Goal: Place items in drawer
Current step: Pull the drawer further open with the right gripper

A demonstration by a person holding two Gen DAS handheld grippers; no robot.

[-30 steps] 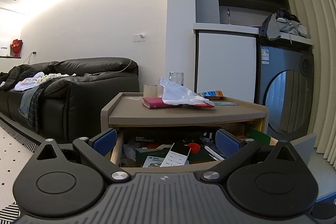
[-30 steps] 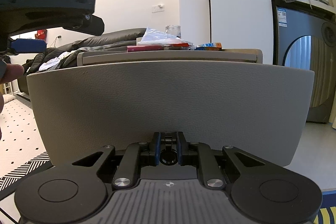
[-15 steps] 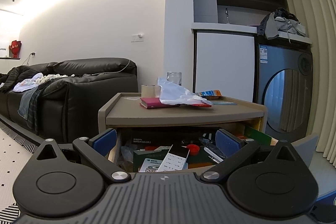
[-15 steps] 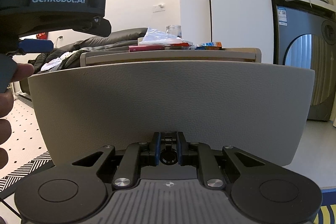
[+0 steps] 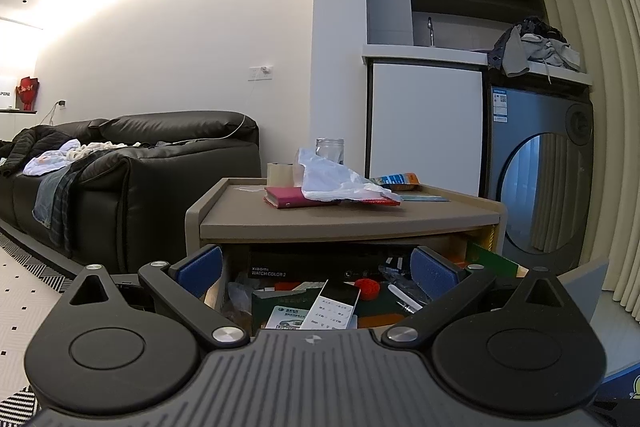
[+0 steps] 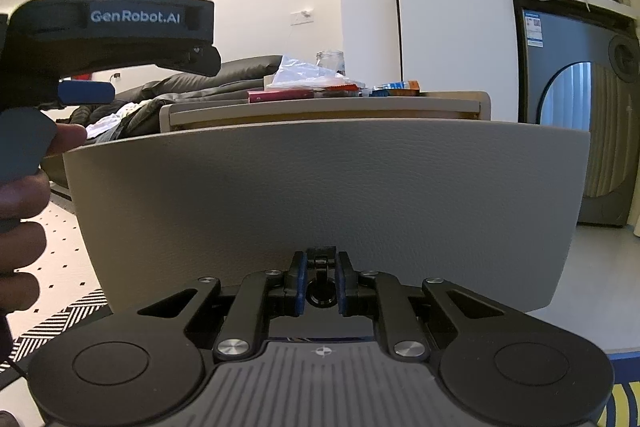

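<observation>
The grey drawer [image 6: 320, 187] of the low side table [image 5: 340, 219] stands pulled out. My right gripper [image 6: 320, 275] is shut on the black drawer handle [image 6: 320, 297] at the bottom middle of the front panel. Above and behind that panel my left gripper [image 5: 316, 267] hangs open, holding nothing. Below it the drawer holds a white remote [image 5: 332, 307], a red round thing [image 5: 368, 287], a black watch box [image 5: 304, 269] and other small items. On the tabletop lie a pink book [image 5: 292, 197], a plastic bag [image 5: 336, 179], a tape roll [image 5: 279, 173], a glass jar [image 5: 330, 147] and an orange-blue packet [image 5: 396, 179].
A black sofa [image 5: 160, 163] with clothes on it stands left of the table. A washing machine [image 5: 540, 179] and a curtain [image 5: 616, 147] are to the right. A hand [image 6: 20, 207] holds the left gripper's body [image 6: 120, 27] at the left of the right wrist view.
The left gripper has drifted rightward and lower in the right wrist view. The right gripper stays shut on the handle and the drawer front has not visibly moved.
</observation>
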